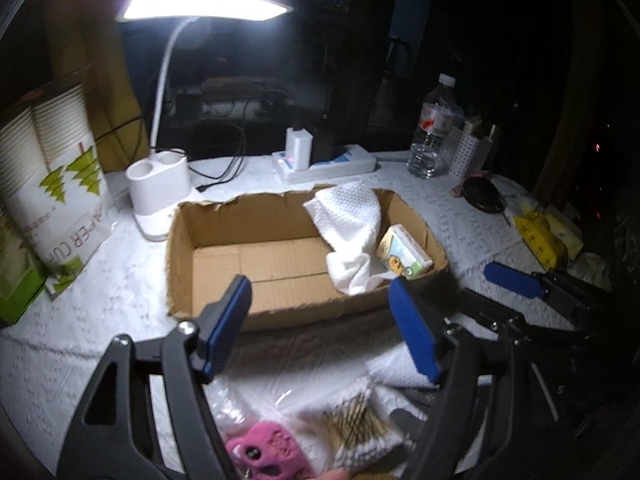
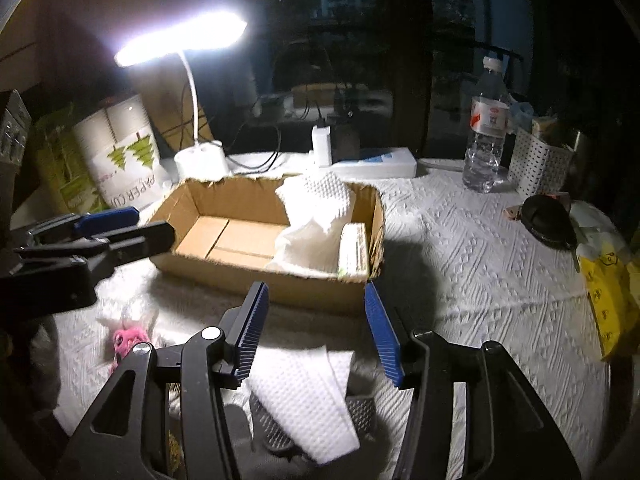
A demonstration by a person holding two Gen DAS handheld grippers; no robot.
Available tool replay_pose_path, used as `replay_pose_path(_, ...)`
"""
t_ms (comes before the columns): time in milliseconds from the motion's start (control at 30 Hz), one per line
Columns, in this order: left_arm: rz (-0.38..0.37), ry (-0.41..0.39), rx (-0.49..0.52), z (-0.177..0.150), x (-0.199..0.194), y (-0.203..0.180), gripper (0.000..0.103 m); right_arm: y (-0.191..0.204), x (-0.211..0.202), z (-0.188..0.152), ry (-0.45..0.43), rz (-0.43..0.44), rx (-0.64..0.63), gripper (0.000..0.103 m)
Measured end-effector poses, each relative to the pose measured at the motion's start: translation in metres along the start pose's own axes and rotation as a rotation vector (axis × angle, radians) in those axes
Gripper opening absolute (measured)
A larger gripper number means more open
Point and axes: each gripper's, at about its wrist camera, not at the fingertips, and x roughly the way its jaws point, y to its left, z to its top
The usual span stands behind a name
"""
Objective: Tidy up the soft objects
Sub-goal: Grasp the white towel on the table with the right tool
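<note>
An open cardboard box sits mid-table. In it lie a white dimpled towel and a small tissue pack at its right end. My left gripper is open and empty, just in front of the box; it shows at the left of the right wrist view. Below it lie a pink plush toy in clear wrap and a pack of cotton swabs. My right gripper is open and empty over a folded white towel that lies on a grey object.
A lit white desk lamp, a paper-cup sleeve, a power strip and a water bottle stand behind the box. A white perforated basket, a black pouch and a yellow bag lie at the right.
</note>
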Motion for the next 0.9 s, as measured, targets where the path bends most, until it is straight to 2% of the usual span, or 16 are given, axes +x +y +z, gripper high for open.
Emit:
replay_pose_path(67, 0.004, -0.001, -0.007, -0.005, -0.004, 0.002, 0.073, 0.002, 0.001, -0.005, 0.01, 0.0, -0.001, 0.059)
replay_pose_path(133, 0.01, -0.005, -0.013, -0.01, -0.009, 0.005, 0.073, 0.005, 0.001, -0.01, 0.021, 0.0, -0.006, 0.059)
replay_pose_path(467, 0.047, -0.013, -0.089, -0.03, -0.028, 0.039, 0.073, 0.023, 0.017, -0.036, 0.103, -0.004, -0.033, 0.06)
replay_pose_path(900, 0.048, 0.009, -0.136, -0.059, -0.032, 0.066, 0.073, 0.034, 0.049, -0.052, 0.202, -0.039, -0.02, 0.06)
